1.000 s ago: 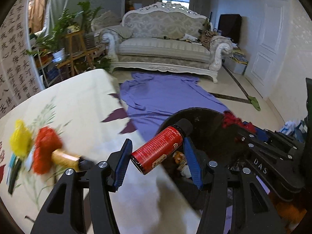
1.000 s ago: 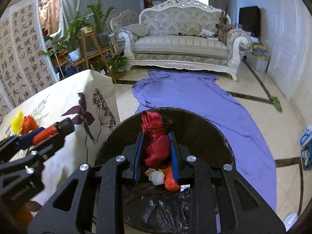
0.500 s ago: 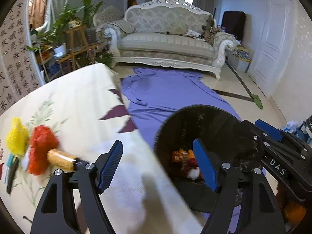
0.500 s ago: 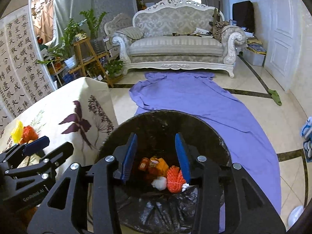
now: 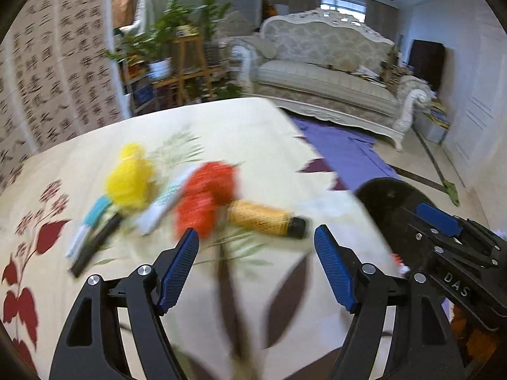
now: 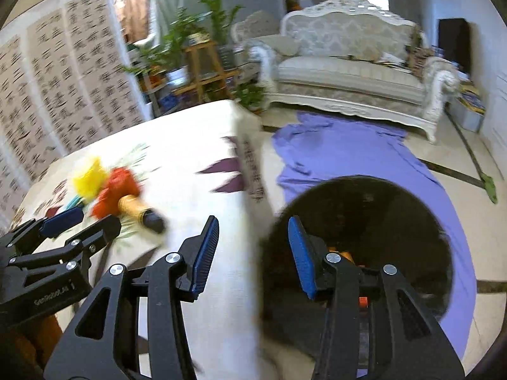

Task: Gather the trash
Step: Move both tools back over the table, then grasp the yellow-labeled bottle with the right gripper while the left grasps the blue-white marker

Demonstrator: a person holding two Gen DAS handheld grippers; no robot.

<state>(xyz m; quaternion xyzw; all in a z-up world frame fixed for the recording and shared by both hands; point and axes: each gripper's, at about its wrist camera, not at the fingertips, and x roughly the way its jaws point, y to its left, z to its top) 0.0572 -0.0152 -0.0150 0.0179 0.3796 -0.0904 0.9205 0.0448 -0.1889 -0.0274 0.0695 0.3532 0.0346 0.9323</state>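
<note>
My left gripper (image 5: 256, 237) hangs open and empty over the floral tablecloth (image 5: 221, 133). Just beyond its fingers lie a yellow can with a black cap (image 5: 263, 218), a red crumpled wad (image 5: 206, 199), a yellow wad (image 5: 130, 180), a black pen (image 5: 95, 247) and a teal-and-white wrapper (image 5: 95, 212), all blurred. My right gripper (image 6: 253, 221) is empty with its jaws opening; it straddles the table edge and the black trash bin (image 6: 358, 221). Orange scraps show inside the bin, behind the right finger. The can (image 6: 139, 210) and red wad (image 6: 115, 186) lie to the gripper's left.
The bin stands on the floor beside the table's right edge, on a purple cloth (image 6: 342, 155). Behind are a pale sofa (image 6: 348, 66), a wooden plant stand (image 6: 202, 66) and a calligraphy screen (image 6: 63, 79). The left gripper's body (image 6: 60, 221) is beside the right one.
The left gripper let go of a red can and the right a red wad over the bin. Both opened and swung left from the bin toward the table.
</note>
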